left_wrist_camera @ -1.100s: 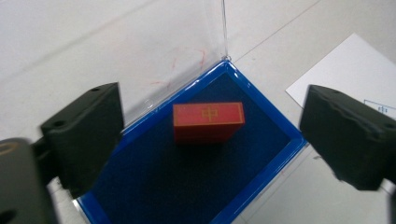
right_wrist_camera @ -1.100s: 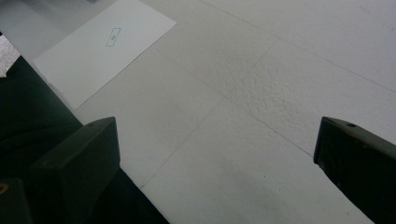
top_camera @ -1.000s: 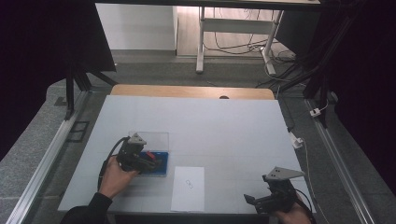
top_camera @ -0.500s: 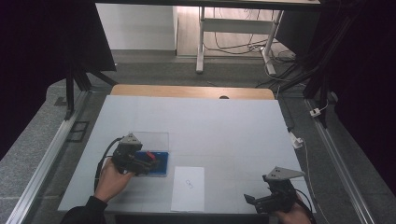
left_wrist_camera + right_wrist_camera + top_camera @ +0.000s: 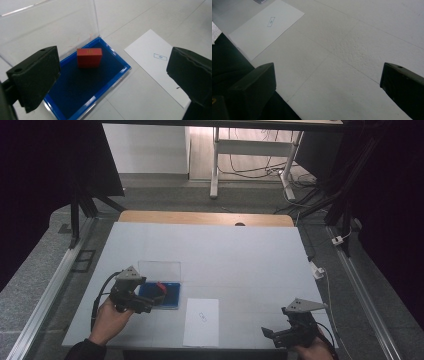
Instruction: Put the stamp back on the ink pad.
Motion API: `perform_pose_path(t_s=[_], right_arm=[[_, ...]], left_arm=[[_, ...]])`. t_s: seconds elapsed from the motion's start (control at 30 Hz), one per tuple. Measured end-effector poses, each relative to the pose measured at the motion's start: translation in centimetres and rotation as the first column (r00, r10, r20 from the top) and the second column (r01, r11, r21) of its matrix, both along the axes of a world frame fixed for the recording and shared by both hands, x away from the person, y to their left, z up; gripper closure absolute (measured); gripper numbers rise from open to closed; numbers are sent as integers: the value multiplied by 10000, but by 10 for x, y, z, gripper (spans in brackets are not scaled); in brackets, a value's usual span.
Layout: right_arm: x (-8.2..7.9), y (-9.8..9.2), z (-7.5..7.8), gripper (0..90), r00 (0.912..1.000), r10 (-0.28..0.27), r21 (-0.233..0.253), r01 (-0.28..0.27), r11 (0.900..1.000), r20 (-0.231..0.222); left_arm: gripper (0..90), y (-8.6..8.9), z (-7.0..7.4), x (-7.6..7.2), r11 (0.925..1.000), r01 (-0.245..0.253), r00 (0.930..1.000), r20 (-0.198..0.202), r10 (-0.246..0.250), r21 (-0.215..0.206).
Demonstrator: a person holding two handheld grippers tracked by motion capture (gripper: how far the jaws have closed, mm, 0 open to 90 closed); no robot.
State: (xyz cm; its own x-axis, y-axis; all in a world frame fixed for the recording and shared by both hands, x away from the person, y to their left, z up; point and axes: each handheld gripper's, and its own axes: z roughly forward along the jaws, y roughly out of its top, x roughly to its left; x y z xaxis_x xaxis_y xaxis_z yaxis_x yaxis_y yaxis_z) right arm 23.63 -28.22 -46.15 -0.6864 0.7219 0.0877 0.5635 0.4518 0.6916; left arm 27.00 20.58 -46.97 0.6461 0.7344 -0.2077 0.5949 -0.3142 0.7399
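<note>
Two grippers on the counter | high view: left gripper (image 5: 150, 301) has drawn closer over the blue case (image 5: 167, 295); right gripper (image 5: 280, 332) idle, well away | left gripper view: jaws wide, red block (image 5: 89, 57) inside case, ungrasped, likely reach next | right gripper view: jaws wide, paper sheet (image 5: 265, 27) beyond

One red block (image 5: 89, 57), one blue-lined case (image 5: 113, 80) with one clear lid (image 5: 47, 27) standing open. One white sheet of paper (image 5: 202, 321) bearing one small printed rectangle (image 5: 160, 57). Two grippers: left gripper (image 5: 150, 303), right gripper (image 5: 272, 334). One table (image 5: 240, 265).
</note>
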Motion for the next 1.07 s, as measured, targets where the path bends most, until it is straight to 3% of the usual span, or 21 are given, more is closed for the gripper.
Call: perform_pose_path(t_s=[0.3, 0.6, 0.73, 1.07], right_arm=[[1, -1, 0, 2, 10000, -87, 55, 88, 9999, -28], [1, -1, 0, 2, 9999, -92, 35, 92, 10000, -48], [1, 0, 0, 2, 9999, -120, -13, 120, 9999, -36], [1, 0, -1, 2, 10000, -65, -62, 65, 10000, -14]], left_arm=[[0, 12, 1, -24, 9991, -17, 10000, 0, 17, -416], [0, 33, -8, -53, 9984, -403, 9990, -205, 395, -404], [0, 42, -10, -64, 9975, -680, 9975, -205, 676, -206], [0, 48, -9, -72, 9938, -1110, 9935, -249, 1108, -70]])
